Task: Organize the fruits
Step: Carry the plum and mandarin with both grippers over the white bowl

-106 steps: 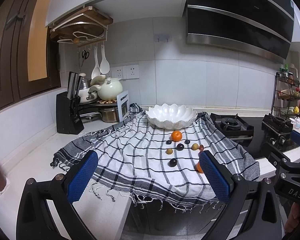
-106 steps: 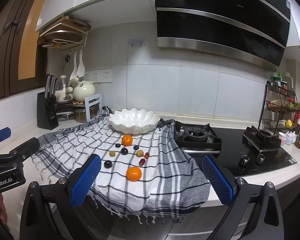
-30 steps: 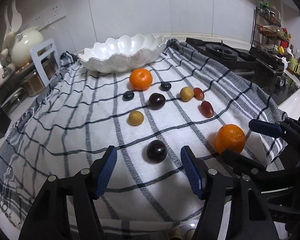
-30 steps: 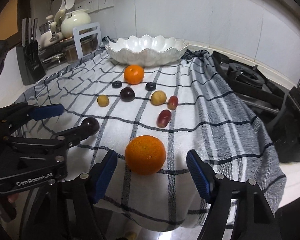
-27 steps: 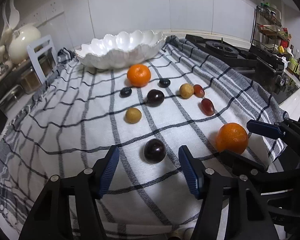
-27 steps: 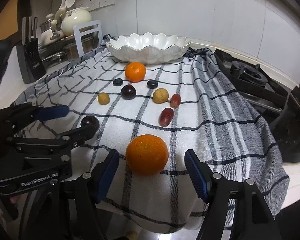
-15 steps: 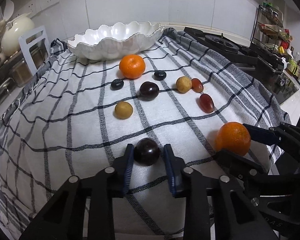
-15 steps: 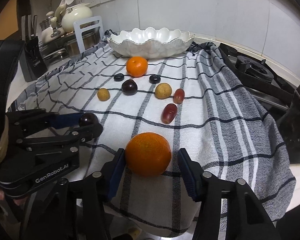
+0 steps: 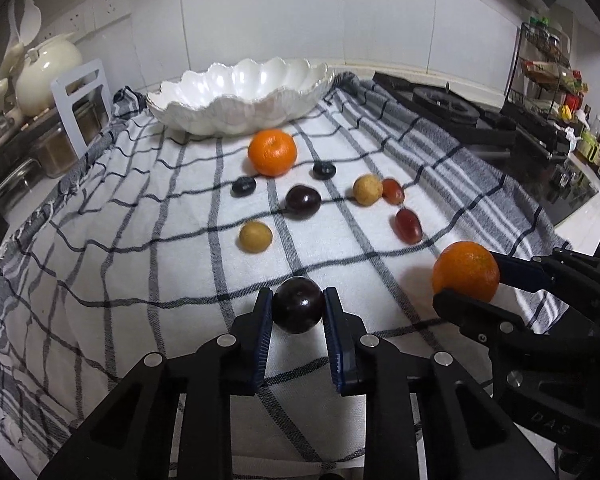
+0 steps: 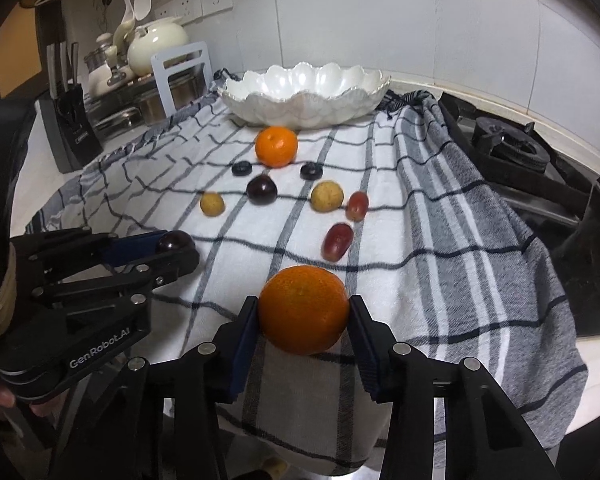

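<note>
My left gripper (image 9: 297,297) is shut on a dark plum (image 9: 298,312) low over the checked cloth (image 9: 140,240); both blue pads press its sides. In the right wrist view my right gripper (image 10: 304,305) has its jaws closing on a large orange (image 10: 303,312), with the pads touching it on both sides. From the left wrist view that orange (image 9: 466,276) appears at the right. A white scalloped bowl (image 9: 240,92) stands empty at the cloth's far end. Before it lie a second orange (image 9: 273,152), another plum (image 9: 303,201), two yellow fruits, two red grapes and two small dark berries.
A gas hob (image 9: 444,104) lies right of the cloth, with a spice rack (image 9: 552,64) behind it. At the left stand a knife block (image 10: 70,136), a cream teapot (image 10: 158,50) and metal pots. The cloth's near edge hangs over the counter front.
Both grippers came forward and down to the cloth. The left jaws closed from wide apart onto the dark plum. The right jaws narrowed around the near orange until the pads met it.
</note>
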`<state>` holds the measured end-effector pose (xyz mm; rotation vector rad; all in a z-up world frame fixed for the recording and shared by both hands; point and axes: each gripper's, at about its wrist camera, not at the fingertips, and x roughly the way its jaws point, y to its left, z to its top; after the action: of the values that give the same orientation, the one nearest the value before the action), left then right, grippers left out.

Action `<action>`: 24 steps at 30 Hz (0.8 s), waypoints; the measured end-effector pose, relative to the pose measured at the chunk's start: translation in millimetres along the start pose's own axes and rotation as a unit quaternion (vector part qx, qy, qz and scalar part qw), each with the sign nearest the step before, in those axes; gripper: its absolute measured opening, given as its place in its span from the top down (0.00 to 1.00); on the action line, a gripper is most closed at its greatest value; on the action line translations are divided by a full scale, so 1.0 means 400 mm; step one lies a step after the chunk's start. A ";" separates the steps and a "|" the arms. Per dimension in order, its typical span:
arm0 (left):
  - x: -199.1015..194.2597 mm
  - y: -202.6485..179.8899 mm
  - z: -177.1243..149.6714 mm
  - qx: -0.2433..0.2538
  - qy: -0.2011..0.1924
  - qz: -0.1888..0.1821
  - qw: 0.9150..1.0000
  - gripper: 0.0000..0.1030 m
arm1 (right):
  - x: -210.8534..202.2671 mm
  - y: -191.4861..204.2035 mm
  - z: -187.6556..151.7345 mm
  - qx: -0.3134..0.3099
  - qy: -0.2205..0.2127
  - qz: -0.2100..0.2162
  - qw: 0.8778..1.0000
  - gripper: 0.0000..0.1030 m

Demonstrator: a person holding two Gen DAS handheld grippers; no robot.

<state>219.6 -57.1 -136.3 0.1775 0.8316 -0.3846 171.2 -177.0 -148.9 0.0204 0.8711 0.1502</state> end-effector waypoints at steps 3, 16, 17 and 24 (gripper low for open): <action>-0.018 0.005 0.015 -0.005 -0.012 0.002 1.000 0.75 | -0.011 0.000 0.019 -0.002 -0.010 0.002 1.000 0.56; -0.077 0.062 0.130 -0.022 -0.077 0.015 0.997 0.75 | -0.028 0.006 0.155 -0.015 -0.067 -0.003 0.998 0.56; -0.079 0.068 0.139 -0.024 -0.081 0.014 0.996 0.75 | -0.030 0.007 0.168 -0.014 -0.073 -0.005 0.997 0.56; -0.086 0.111 0.192 -0.027 -0.105 0.014 0.994 0.76 | -0.030 0.020 0.253 -0.016 -0.106 -0.020 0.994 0.56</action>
<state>268.9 -30.5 -59.6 0.0960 0.6318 -0.3483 240.0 -166.1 -74.0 -0.0100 0.6565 0.1218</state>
